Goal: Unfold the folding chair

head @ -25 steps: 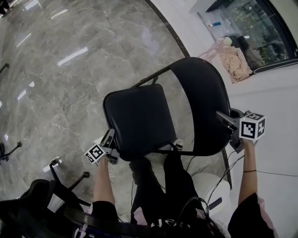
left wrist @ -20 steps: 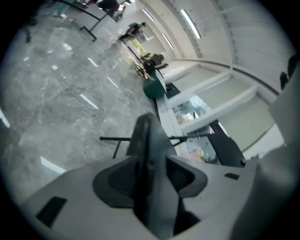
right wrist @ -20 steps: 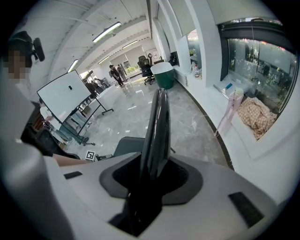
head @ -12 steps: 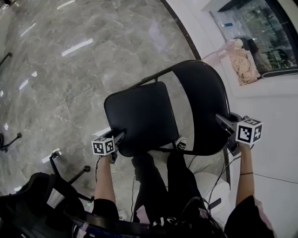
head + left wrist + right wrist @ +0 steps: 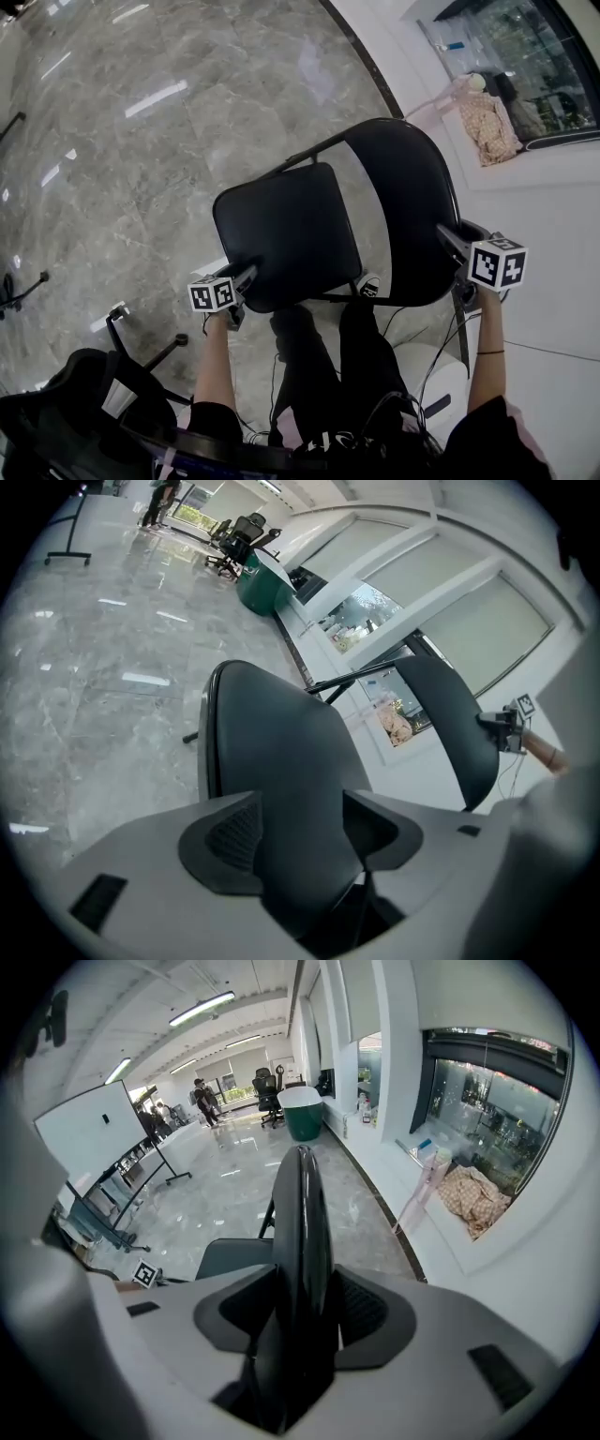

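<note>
The black folding chair stands opened out on the marble floor, its seat (image 5: 286,230) flat and its curved backrest (image 5: 408,211) to the right. My left gripper (image 5: 246,275) is at the seat's near left corner. In the left gripper view the seat (image 5: 272,752) lies between the widely spread jaws of that gripper (image 5: 300,832), with one ribbed pad (image 5: 234,832) bare. My right gripper (image 5: 448,239) straddles the backrest's right edge. Its jaws (image 5: 302,1316) are opening, with the backrest (image 5: 302,1213) edge-on between them and a slit of light beside one pad.
The person's legs and a shoe (image 5: 368,286) are under the chair, beside a white round unit (image 5: 427,375) with cables. A black stand (image 5: 141,352) sits lower left. A pink bundle (image 5: 487,117) lies on the white ledge at right. A whiteboard (image 5: 94,1133) stands far left.
My left gripper has rolled so its marker cube faces up, and it has slid slightly right at the seat corner. The right gripper has sunk a little along the backrest.
</note>
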Action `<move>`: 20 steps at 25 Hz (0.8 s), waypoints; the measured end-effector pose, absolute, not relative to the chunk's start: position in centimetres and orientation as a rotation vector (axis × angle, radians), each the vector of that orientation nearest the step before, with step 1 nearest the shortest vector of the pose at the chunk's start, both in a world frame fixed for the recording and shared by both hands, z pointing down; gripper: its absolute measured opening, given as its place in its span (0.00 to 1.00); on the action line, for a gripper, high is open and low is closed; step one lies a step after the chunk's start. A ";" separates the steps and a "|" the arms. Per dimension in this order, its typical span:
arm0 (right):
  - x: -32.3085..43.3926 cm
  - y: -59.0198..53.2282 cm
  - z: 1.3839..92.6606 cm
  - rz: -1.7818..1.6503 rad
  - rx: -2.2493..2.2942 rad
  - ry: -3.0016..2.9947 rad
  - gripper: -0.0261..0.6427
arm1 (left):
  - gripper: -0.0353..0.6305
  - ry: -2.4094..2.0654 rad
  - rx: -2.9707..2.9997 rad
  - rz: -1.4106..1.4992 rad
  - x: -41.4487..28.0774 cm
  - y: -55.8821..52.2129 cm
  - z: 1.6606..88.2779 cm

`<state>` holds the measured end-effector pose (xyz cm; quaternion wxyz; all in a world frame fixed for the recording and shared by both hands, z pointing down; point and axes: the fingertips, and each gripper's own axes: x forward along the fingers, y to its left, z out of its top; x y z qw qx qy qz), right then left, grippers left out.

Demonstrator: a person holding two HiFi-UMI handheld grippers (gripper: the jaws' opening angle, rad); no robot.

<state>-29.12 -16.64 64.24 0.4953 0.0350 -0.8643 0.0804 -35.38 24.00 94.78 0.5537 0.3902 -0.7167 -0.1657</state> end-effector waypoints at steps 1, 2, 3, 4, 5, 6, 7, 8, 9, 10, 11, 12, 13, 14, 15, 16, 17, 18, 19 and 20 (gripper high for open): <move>-28.9 -16.7 63.9 0.201 0.098 -2.100 0.30 | 0.45 -1.688 0.925 -0.399 -35.1 24.0 94.4; -28.6 -16.8 63.5 0.206 0.113 -2.108 0.30 | 0.45 -1.681 0.928 -0.402 -34.8 24.0 93.9; -28.5 -16.9 62.9 0.209 0.131 -2.119 0.30 | 0.45 -1.674 0.934 -0.404 -34.5 23.9 93.4; -28.3 -17.1 62.2 0.210 0.150 -2.130 0.30 | 0.45 -1.669 0.940 -0.408 -34.2 23.7 92.9; -28.1 -17.3 61.5 0.210 0.169 -2.141 0.30 | 0.45 -1.669 0.942 -0.416 -33.9 23.4 92.2; -27.9 -17.4 60.8 0.212 0.185 -2.149 0.30 | 0.45 -1.675 0.938 -0.430 -33.7 23.3 91.5; -27.6 -17.4 60.2 0.218 0.195 -2.155 0.30 | 0.45 -1.689 0.927 -0.449 -33.7 23.2 90.7; -27.4 -17.4 59.6 0.229 0.199 -2.158 0.30 | 0.44 -1.708 0.913 -0.470 -33.6 23.3 90.0; -27.1 -17.2 59.1 0.240 0.198 -2.158 0.30 | 0.40 -1.727 0.895 -0.487 -33.6 23.6 89.2; -26.7 -16.9 58.6 0.246 0.193 -2.156 0.30 | 0.36 -1.743 0.876 -0.500 -33.4 23.9 88.4; -26.2 -16.6 58.0 0.248 0.185 -2.152 0.30 | 0.31 -1.751 0.860 -0.510 -33.0 24.2 87.6; -25.8 -16.2 57.3 0.247 0.174 -2.148 0.30 | 0.28 -1.755 0.849 -0.521 -32.5 24.4 86.9; -25.3 -15.8 56.6 0.247 0.163 -2.146 0.30 | 0.26 -1.756 0.845 -0.532 -32.0 24.4 86.1; -24.9 -15.3 55.8 0.249 0.153 -2.147 0.30 | 0.25 -1.760 0.845 -0.541 -31.5 24.3 85.2; -24.5 -14.8 55.3 0.257 0.146 -2.151 0.29 | 0.21 -1.770 0.846 -0.549 -31.2 24.2 84.3; -24.2 -14.2 54.9 0.269 0.142 -2.158 0.28 | 0.16 -1.784 0.848 -0.556 -31.1 24.2 83.4; -23.8 -13.5 54.7 0.281 0.139 -2.165 0.25 | 0.13 -1.798 0.849 -0.566 -31.1 24.1 82.4; -23.3 -12.8 54.6 0.292 0.135 -2.171 0.24 | 0.12 -1.812 0.855 -0.579 -31.0 23.9 81.4; -22.8 -12.1 54.4 0.300 0.127 -2.174 0.24 | 0.12 -1.825 0.866 -0.596 -30.8 23.5 80.3; -22.2 -11.4 54.3 0.307 0.118 -2.176 0.23 | 0.11 -1.838 0.883 -0.611 -30.5 23.0 79.2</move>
